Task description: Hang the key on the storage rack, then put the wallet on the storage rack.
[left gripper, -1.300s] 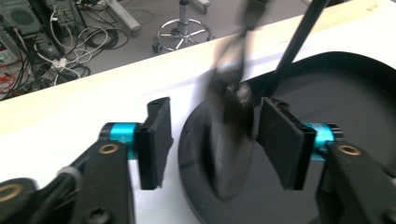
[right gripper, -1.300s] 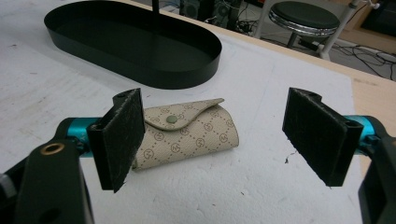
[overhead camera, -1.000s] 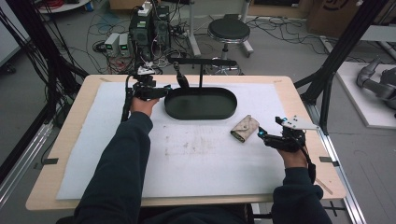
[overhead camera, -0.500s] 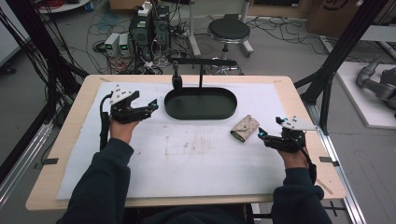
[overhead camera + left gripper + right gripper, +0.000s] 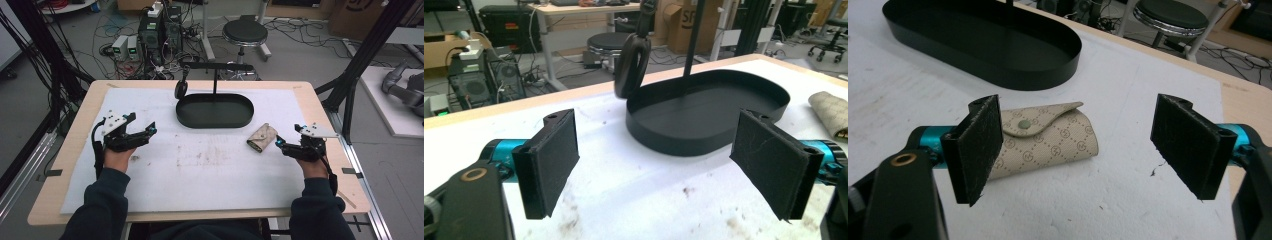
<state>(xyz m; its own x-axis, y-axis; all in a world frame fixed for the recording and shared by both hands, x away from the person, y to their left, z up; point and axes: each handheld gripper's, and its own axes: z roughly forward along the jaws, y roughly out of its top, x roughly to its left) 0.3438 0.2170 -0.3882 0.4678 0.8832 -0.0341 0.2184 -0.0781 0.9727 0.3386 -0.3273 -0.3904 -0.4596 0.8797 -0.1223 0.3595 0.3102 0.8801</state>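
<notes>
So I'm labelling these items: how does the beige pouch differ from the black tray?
The pouch is beige, patterned and soft-looking, with a snap flap; the tray is plain black and rigid-looking. The pouch is much smaller than the tray. The pouch is closed up into a roll, while the tray is an open oval dish from which a post rises. Both rest on the white mat, apart from each other.

The left gripper point(image 5: 659, 167) holds its two black padded jaws wide apart with nothing between them above the stained white mat point(image 5: 634, 200), while ahead sits the oval black tray point(image 5: 704, 135), a dark loop-shaped object point(image 5: 631, 65) hanging over its rim, and a beige patterned pouch point(image 5: 831, 112) at far right.
</notes>
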